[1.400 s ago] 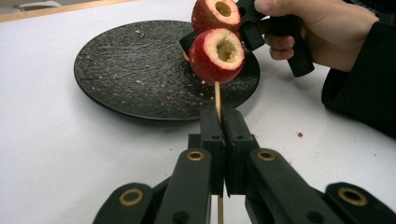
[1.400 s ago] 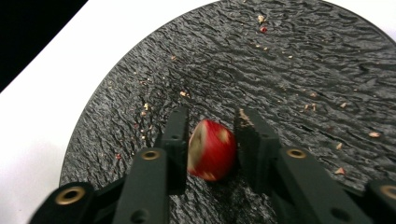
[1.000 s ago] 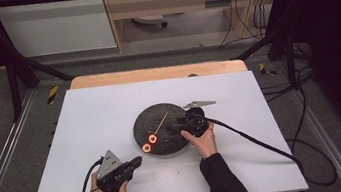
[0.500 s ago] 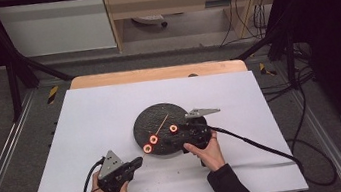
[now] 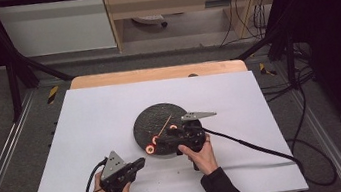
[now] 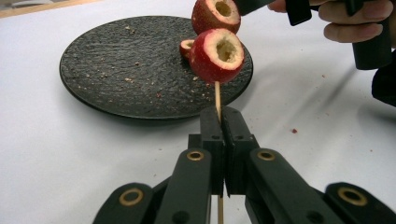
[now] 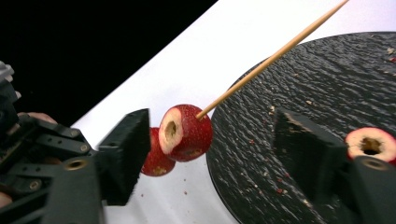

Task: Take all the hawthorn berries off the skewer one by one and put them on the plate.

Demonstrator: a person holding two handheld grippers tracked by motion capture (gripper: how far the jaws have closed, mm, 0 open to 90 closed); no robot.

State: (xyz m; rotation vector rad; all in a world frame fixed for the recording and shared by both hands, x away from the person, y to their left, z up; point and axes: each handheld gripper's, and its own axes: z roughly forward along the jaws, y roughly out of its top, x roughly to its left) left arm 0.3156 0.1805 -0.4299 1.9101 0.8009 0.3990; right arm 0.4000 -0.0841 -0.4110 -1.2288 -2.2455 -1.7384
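Note:
My left gripper [image 6: 219, 112] is shut on a thin wooden skewer [image 6: 217, 95] that carries two cored red fruits [image 6: 217, 55]. From the high view the left gripper [image 5: 140, 163] sits at the near left, and the skewer [image 5: 165, 126] slants up over the black plate [image 5: 151, 116]. My right gripper [image 7: 217, 154] is open, its jaws have just been closing, and the upper skewered fruit [image 7: 184, 133] sits between the pads untouched. A third cored fruit [image 7: 371, 144] lies on the plate. The high view places the right gripper [image 5: 176, 131] at the plate's near right edge.
The round black slate plate [image 6: 116, 70] carries crumbs and rests mid-table on a white sheet [image 5: 91, 122]. Cables trail from both grippers, the right one across the sheet [image 5: 246, 143]. A wooden strip [image 5: 155, 74] borders the far edge.
My right gripper has drawn back toward the near edge of the plate, uncovering the fruit lying on it. The left gripper and the skewer have stayed put.

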